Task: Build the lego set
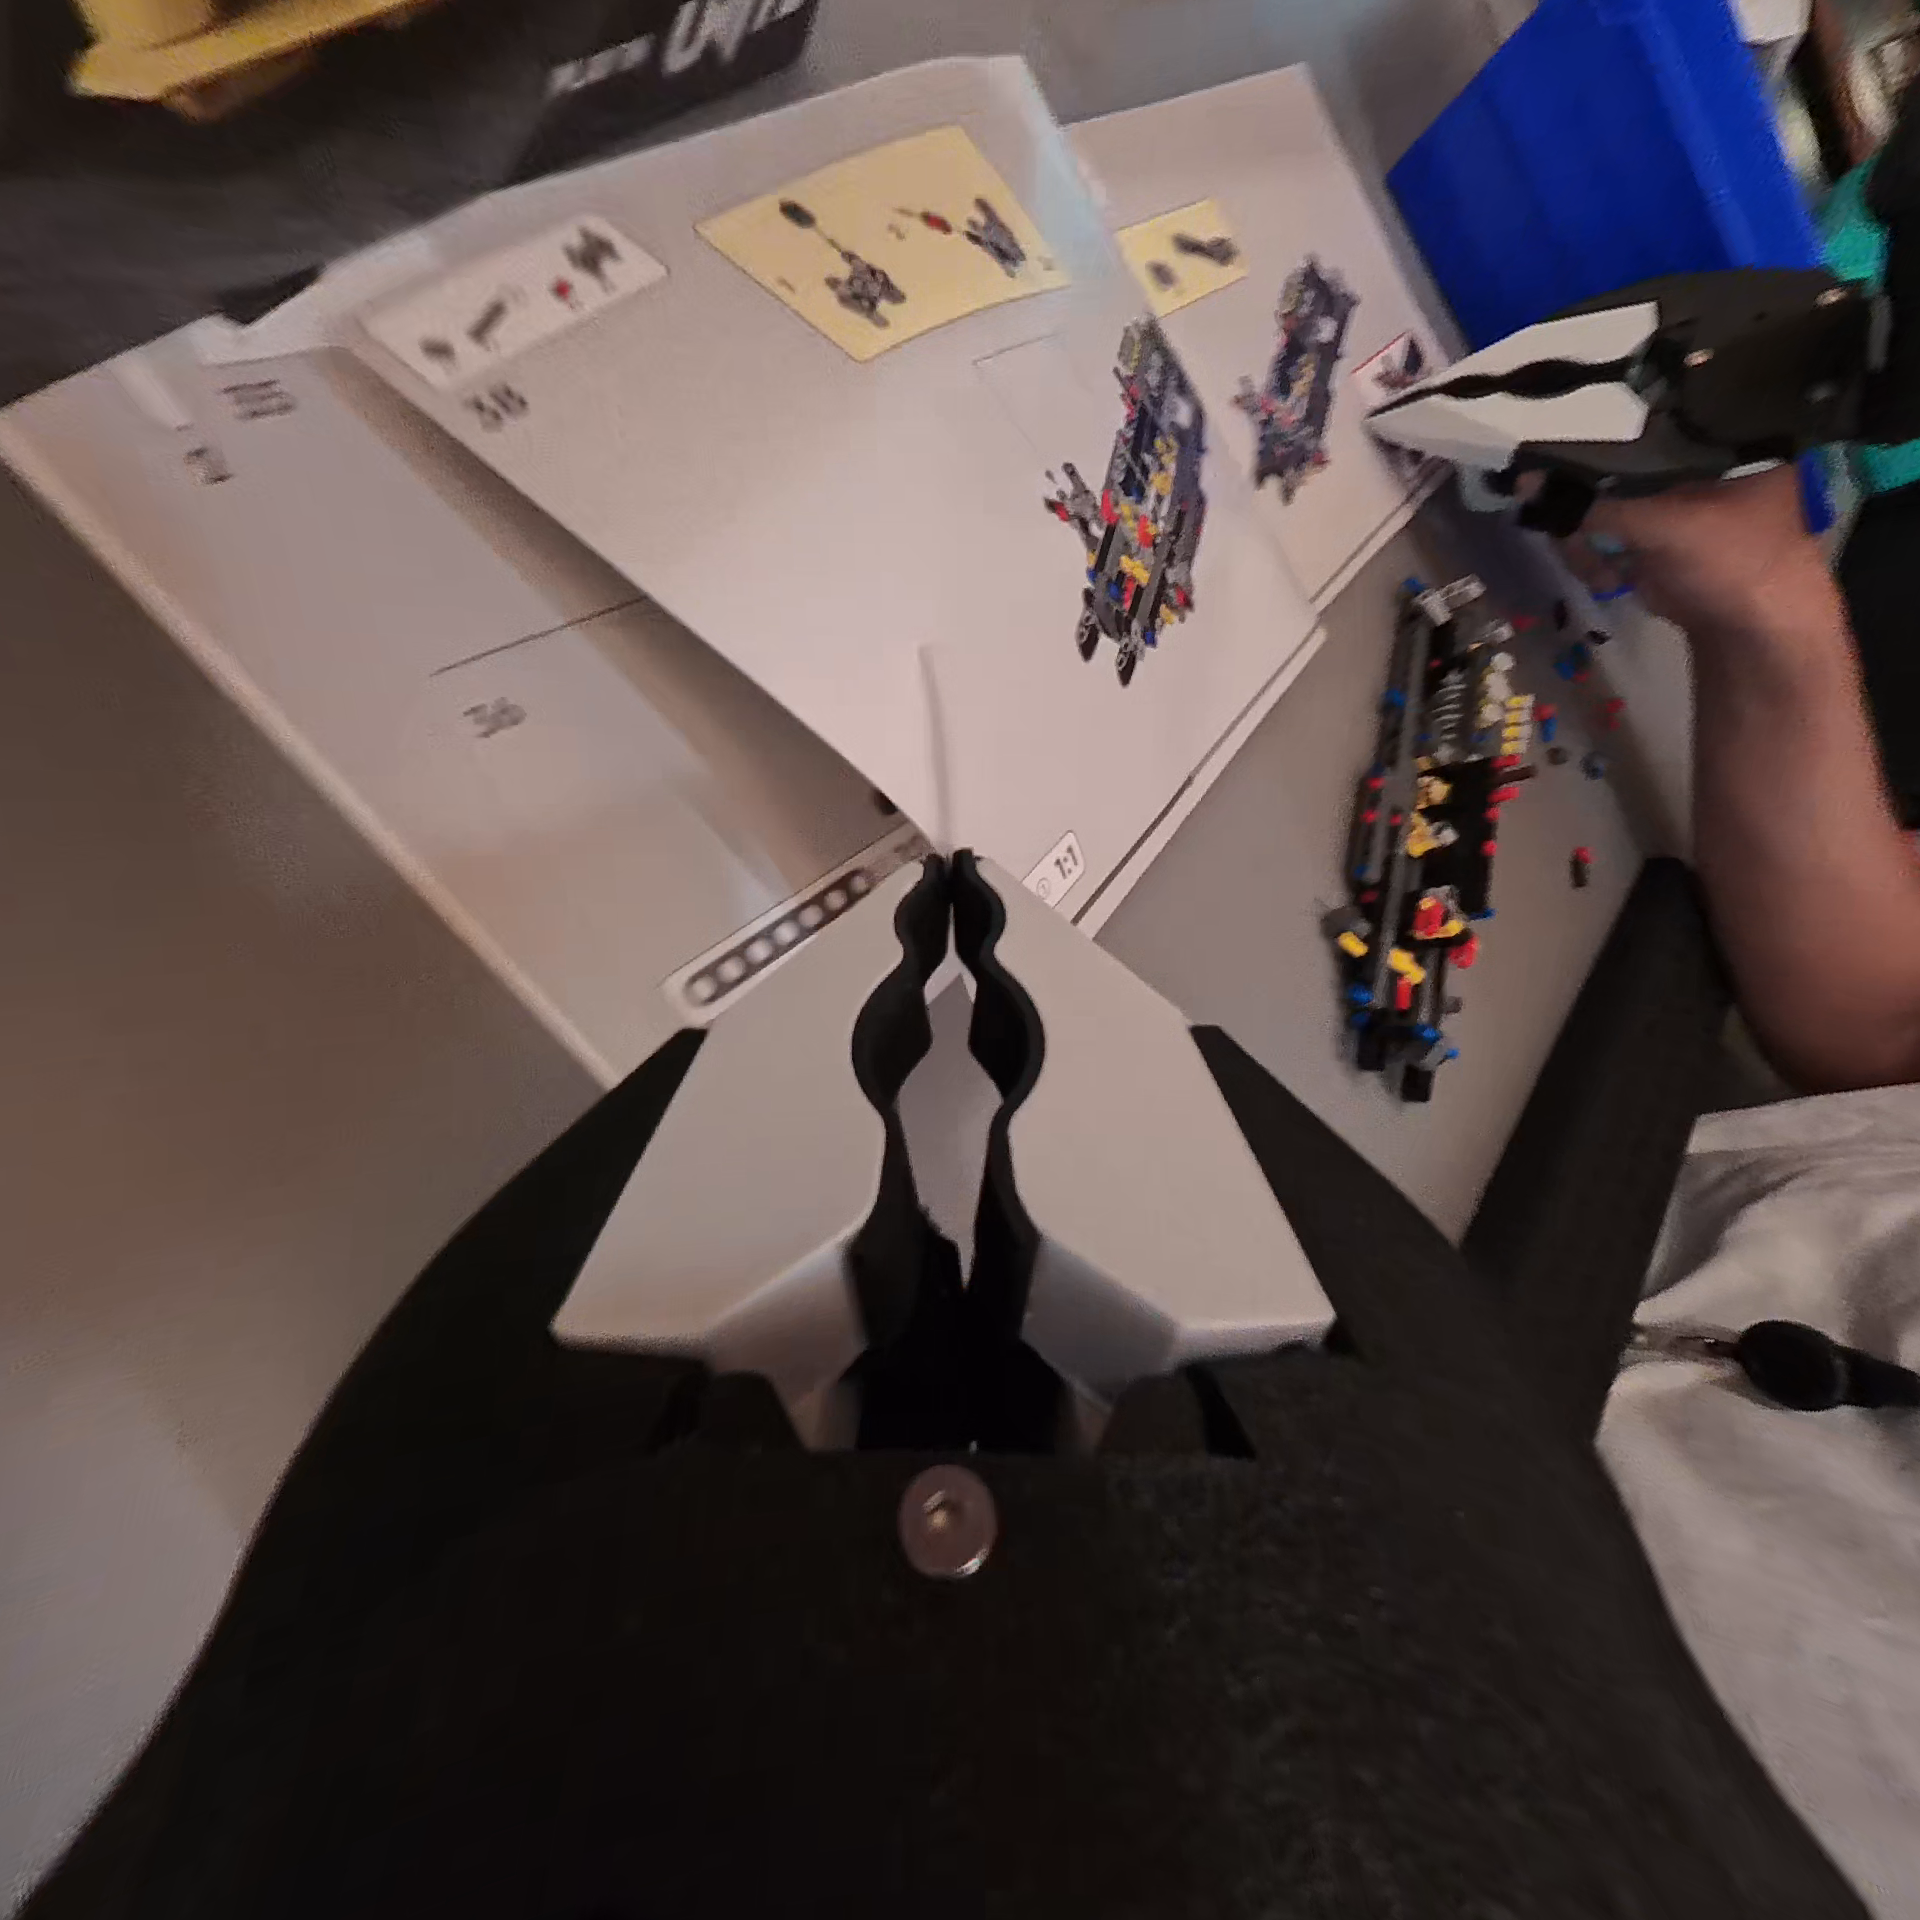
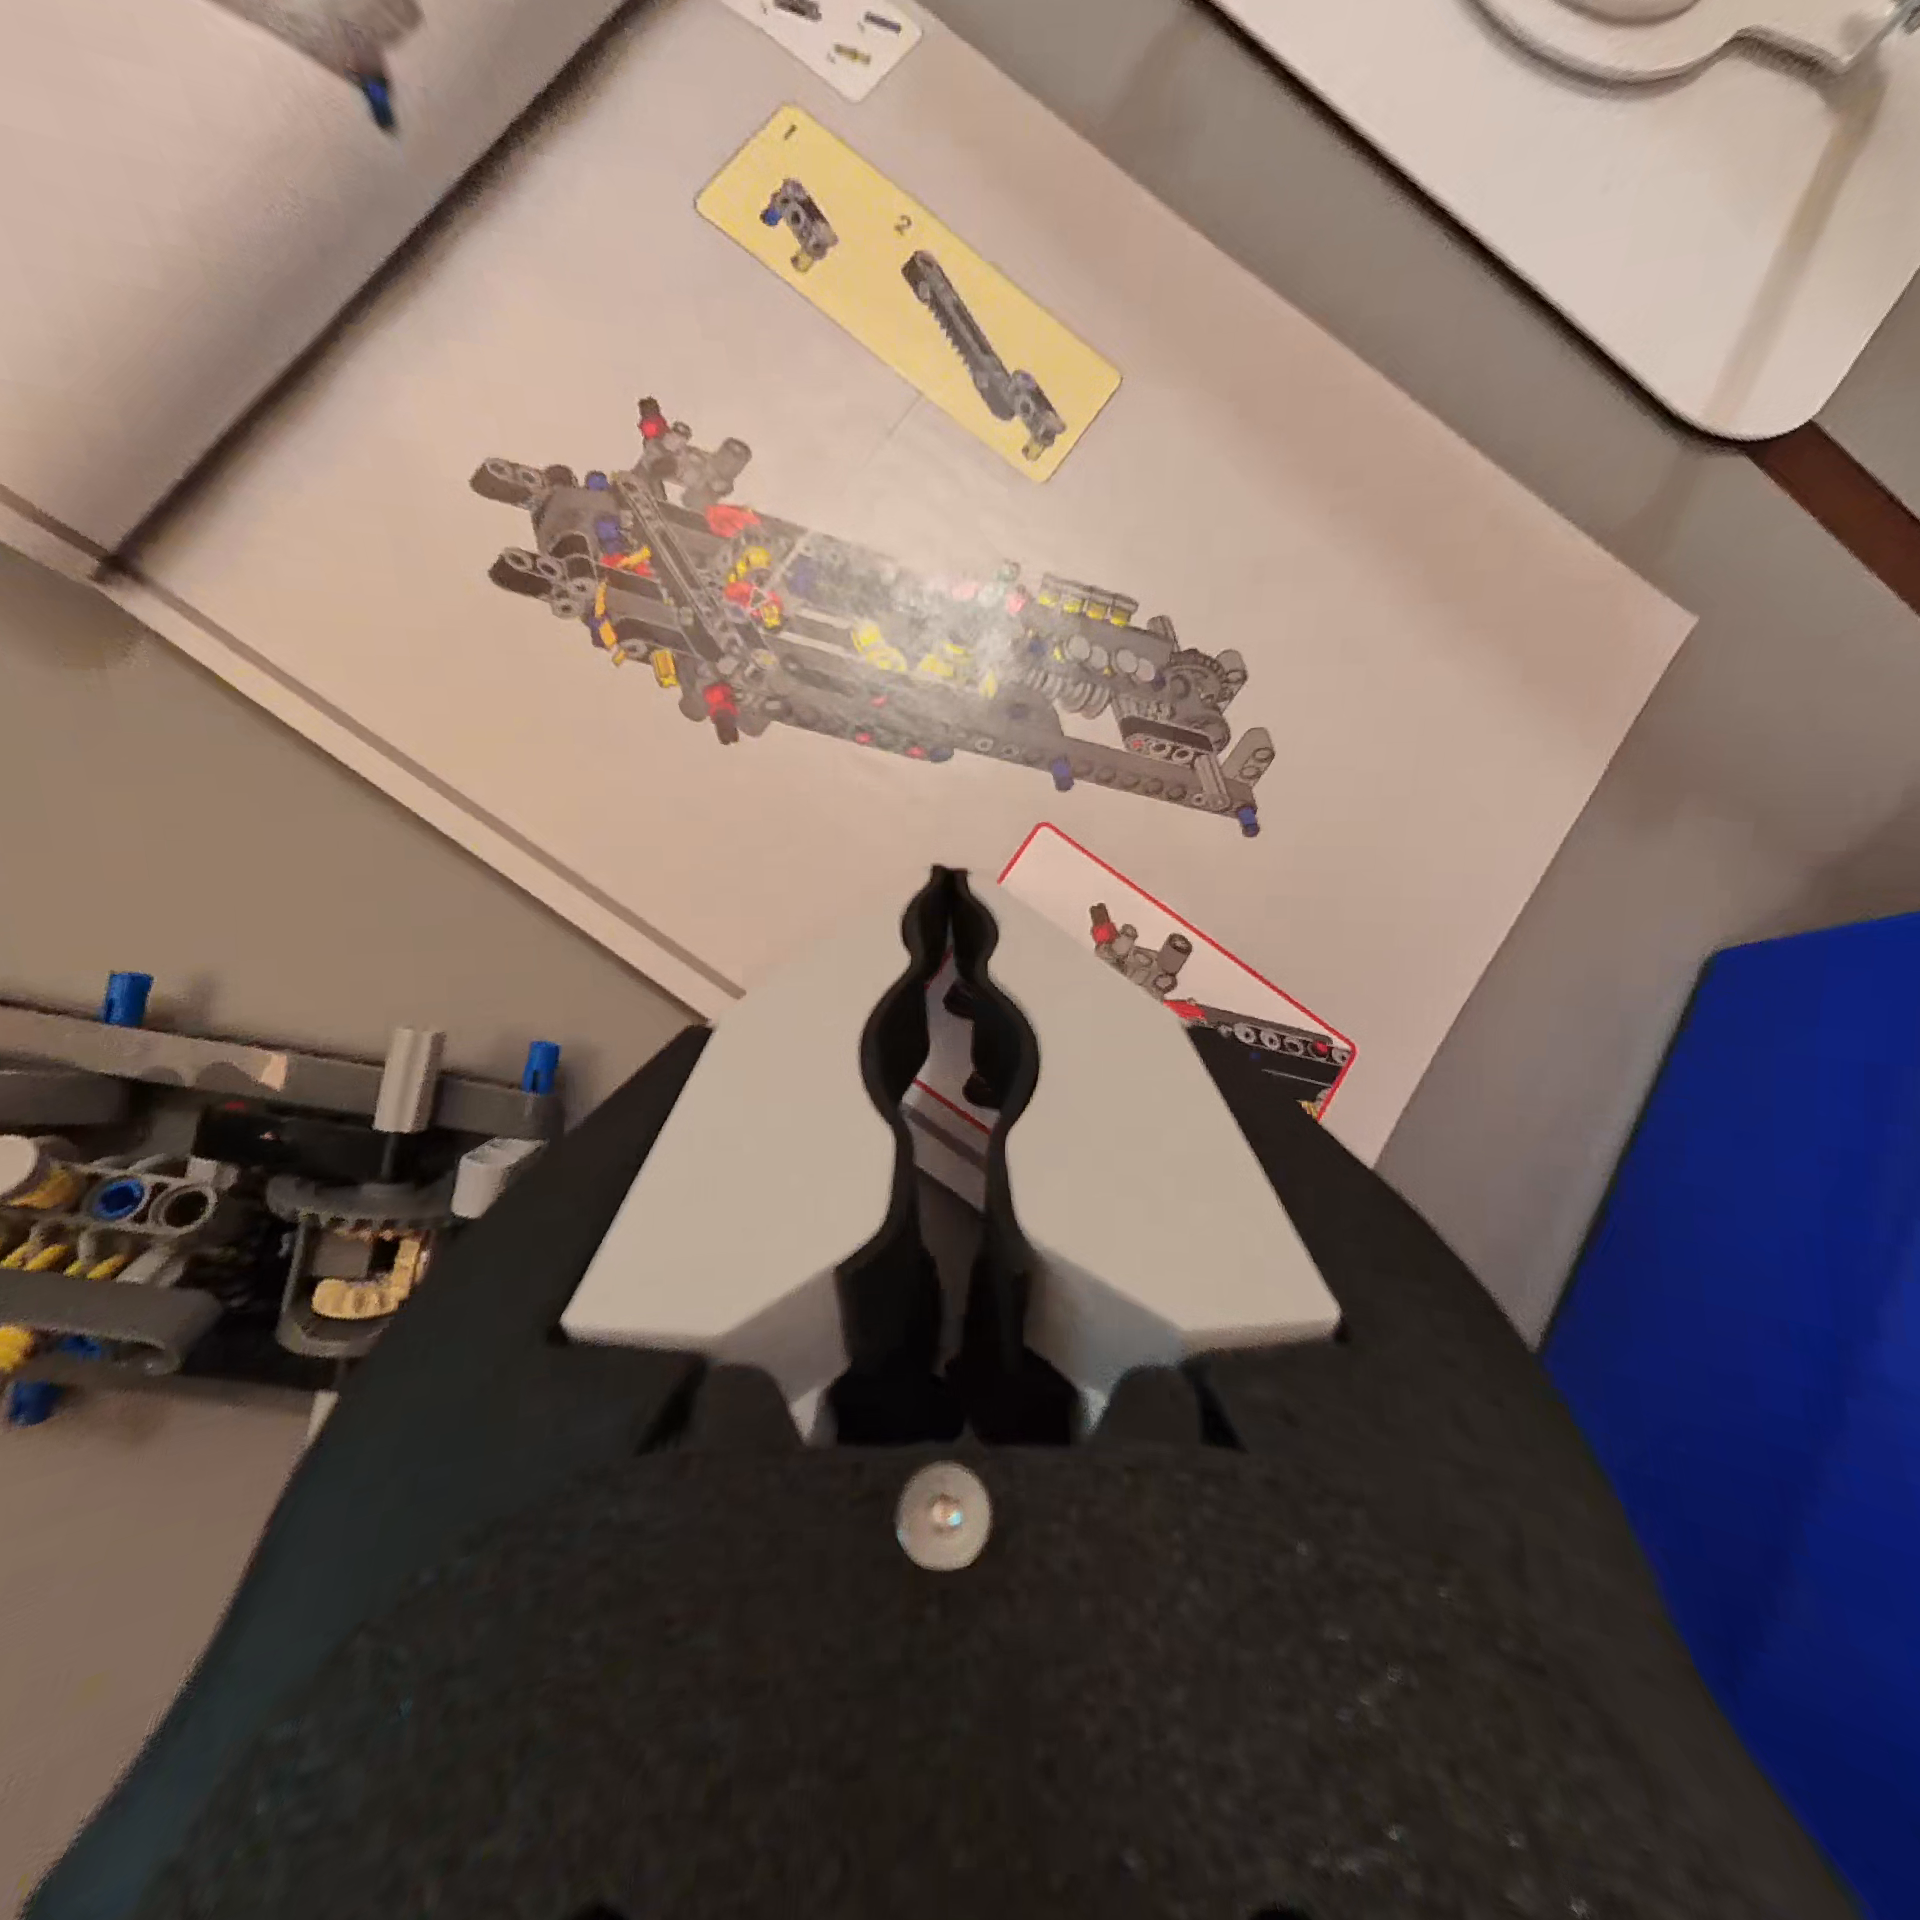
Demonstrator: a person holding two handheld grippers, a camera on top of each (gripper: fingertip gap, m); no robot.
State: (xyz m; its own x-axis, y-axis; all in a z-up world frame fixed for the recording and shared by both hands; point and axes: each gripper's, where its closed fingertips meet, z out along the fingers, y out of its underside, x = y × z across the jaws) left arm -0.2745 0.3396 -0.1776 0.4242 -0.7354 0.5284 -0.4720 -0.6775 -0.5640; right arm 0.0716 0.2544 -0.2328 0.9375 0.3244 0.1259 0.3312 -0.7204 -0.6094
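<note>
My left gripper (image 1: pixel 951 862) is shut on the edge of a white page (image 1: pixel 831 540) of the open instruction booklet and holds that page lifted above the pages beneath. The partly built lego chassis (image 1: pixel 1423 831), black and grey with red, yellow and blue pins, lies on the table to the right of the booklet. My right gripper (image 2: pixel 948 878) is shut with nothing showing between its pads, and hovers over the booklet's right page (image 2: pixel 1351 540). It also shows in the left wrist view (image 1: pixel 1387 421) above the booklet's far right corner. One end of the chassis (image 2: pixel 208 1195) lies left of it.
A blue bin (image 1: pixel 1600 177) stands right of the booklet and also shows in the right wrist view (image 2: pixel 1766 1351). Loose small pieces (image 1: pixel 1579 665) lie scattered by the chassis. A dark box (image 1: pixel 623 62) sits behind the booklet. A person's forearm (image 1: pixel 1787 779) reaches in at the right. One gripper's finger ends stand about 35 cm off the other's.
</note>
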